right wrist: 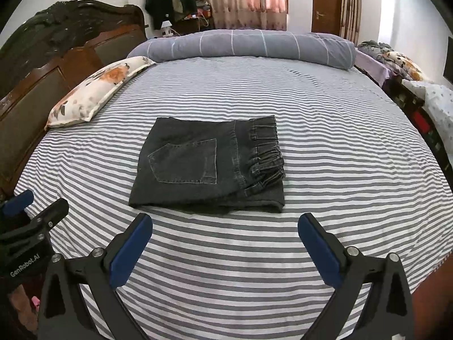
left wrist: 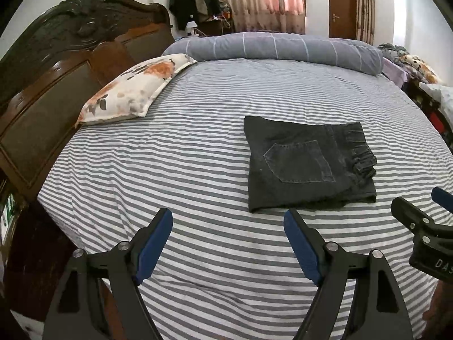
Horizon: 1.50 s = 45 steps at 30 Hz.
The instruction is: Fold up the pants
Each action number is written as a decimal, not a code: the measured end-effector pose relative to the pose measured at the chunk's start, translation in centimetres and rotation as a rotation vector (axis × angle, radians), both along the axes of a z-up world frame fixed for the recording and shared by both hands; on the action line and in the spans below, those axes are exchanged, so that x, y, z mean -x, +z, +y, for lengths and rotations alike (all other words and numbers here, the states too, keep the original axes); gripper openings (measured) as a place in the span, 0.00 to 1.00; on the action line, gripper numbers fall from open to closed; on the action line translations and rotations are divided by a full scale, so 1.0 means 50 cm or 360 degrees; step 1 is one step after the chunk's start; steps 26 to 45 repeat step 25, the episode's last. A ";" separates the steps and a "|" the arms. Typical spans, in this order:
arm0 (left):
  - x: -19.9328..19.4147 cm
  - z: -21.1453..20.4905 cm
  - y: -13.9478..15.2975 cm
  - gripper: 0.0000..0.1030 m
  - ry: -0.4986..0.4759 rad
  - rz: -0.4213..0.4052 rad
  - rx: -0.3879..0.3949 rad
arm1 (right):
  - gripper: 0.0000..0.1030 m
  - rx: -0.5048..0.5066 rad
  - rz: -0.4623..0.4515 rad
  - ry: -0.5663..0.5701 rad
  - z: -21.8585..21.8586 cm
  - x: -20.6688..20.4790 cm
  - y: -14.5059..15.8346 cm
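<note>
Dark grey denim pants lie folded into a compact rectangle on the striped bed sheet, back pocket up, elastic waistband at the right. They also show in the right wrist view. My left gripper is open and empty, hovering in front of the pants and to their left. My right gripper is open and empty, just in front of the pants' near edge. The right gripper shows at the right edge of the left wrist view; the left gripper shows at the left edge of the right wrist view.
A floral pillow lies at the left by the dark wooden headboard. A rolled grey checked duvet runs along the far side of the bed. Cluttered furniture stands off the right side.
</note>
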<state>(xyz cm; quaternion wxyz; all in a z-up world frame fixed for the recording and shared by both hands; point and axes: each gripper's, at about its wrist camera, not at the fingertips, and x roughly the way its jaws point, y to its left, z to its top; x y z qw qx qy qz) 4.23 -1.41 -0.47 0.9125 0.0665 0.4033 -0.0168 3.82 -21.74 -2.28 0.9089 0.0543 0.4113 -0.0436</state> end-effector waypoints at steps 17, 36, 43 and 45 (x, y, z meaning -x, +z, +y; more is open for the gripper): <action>0.018 -0.025 0.002 0.79 -0.0021 -0.0020 0.0004 | 0.99 -0.0010 -0.0009 0.0040 0.011 0.026 0.003; 0.022 -0.036 0.006 0.79 -0.0033 -0.0014 0.0007 | 0.99 -0.0026 -0.0010 0.0036 0.013 0.036 0.001; 0.022 -0.036 0.006 0.79 -0.0033 -0.0014 0.0007 | 0.99 -0.0026 -0.0010 0.0036 0.013 0.036 0.001; 0.022 -0.036 0.006 0.79 -0.0033 -0.0014 0.0007 | 0.99 -0.0026 -0.0010 0.0036 0.013 0.036 0.001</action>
